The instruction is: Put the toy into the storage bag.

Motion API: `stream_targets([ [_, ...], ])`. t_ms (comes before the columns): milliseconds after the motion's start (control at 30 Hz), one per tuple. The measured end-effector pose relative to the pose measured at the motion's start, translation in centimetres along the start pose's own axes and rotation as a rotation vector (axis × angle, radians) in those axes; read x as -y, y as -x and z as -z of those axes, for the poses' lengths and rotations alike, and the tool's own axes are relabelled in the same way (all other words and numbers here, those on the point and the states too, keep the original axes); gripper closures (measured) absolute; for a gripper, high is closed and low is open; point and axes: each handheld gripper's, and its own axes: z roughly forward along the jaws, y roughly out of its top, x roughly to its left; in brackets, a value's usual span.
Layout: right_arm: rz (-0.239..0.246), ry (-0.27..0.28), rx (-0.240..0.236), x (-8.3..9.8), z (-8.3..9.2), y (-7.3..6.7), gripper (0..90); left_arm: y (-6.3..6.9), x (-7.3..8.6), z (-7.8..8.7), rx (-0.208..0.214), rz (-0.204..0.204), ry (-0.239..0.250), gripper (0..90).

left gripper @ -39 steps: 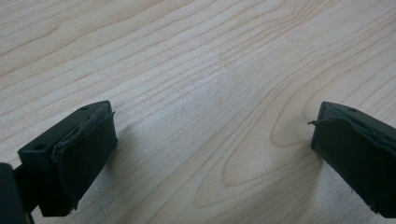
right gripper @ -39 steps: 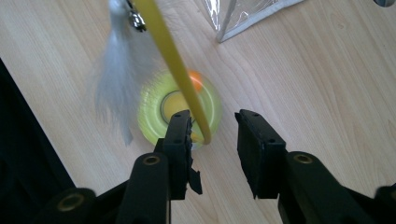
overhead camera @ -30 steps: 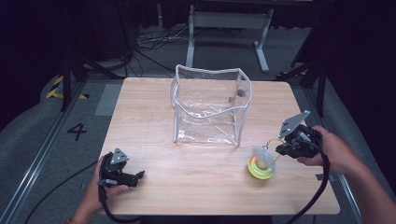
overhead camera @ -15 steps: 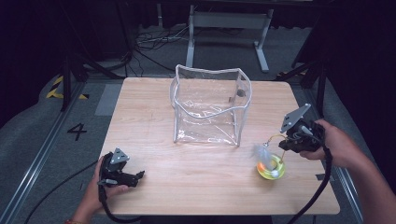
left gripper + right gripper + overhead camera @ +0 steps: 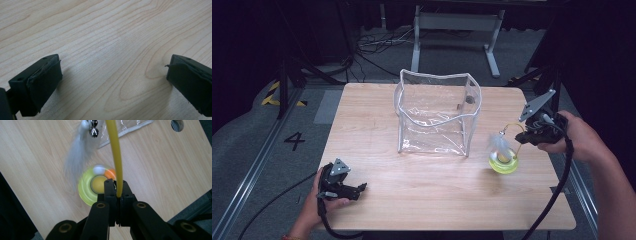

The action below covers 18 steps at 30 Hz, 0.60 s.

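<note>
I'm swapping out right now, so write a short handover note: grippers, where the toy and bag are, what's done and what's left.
Right gripper: shut on the yellow wand of the cat toy, held to the right of the clear bag.
Left gripper: open, low over bare table at the near left.
Toy: round yellow-green base under the wand; feather and bells hang from the wand's tip. I can't tell if the base touches the table.
Bag: upright, open-topped, mid-table.
Done: toy gripped.
Left, probably: put the toy in the bag; the left gripper could steady the bag.

Clear plastic bag [image 5: 437, 112] standing open mid-table, pale wooden table [image 5: 422, 195], grey floor [image 5: 257, 150]
</note>
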Motion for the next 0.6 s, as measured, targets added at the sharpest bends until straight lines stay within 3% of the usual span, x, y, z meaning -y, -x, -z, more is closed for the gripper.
stream_targets([
  [600, -0.053, 0.021, 0.101, -2.7, 4.4, 2.6, 88.1, 0.0, 0.0, 0.0, -0.002, 0.002, -0.001, 0.3],
])
